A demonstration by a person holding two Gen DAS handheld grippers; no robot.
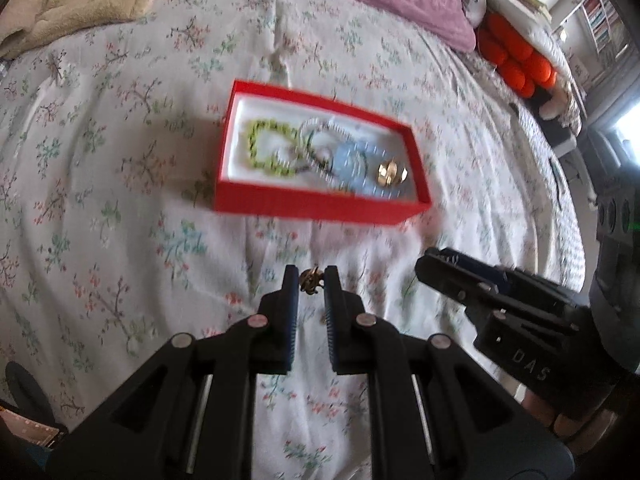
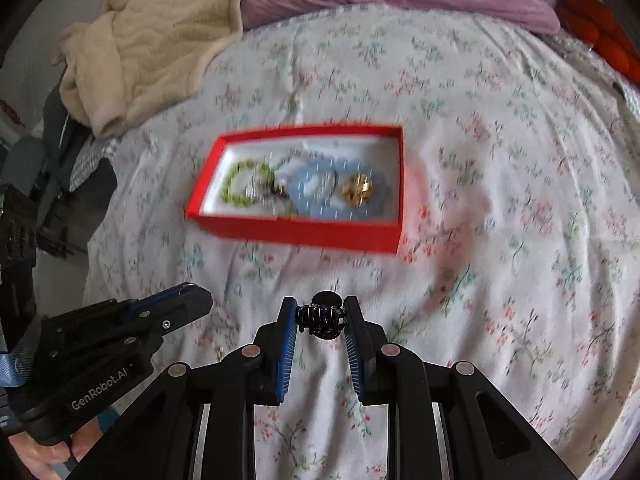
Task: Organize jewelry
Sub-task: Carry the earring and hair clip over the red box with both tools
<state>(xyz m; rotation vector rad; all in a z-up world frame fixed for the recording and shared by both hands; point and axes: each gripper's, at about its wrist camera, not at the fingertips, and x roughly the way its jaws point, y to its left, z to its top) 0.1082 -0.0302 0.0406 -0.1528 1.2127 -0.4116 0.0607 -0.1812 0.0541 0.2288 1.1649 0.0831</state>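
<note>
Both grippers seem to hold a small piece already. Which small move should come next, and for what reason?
Probably carry the left gripper forward over the red box and release there. It is shut on a small gold piece, and the box lies open just ahead on the bedspread, with bracelets inside. The right gripper, shut on a black beaded piece, could follow.

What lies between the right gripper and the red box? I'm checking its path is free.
Only bare floral bedspread, as the right wrist view shows. The right gripper holds a black hair clip short of the red box.
</note>
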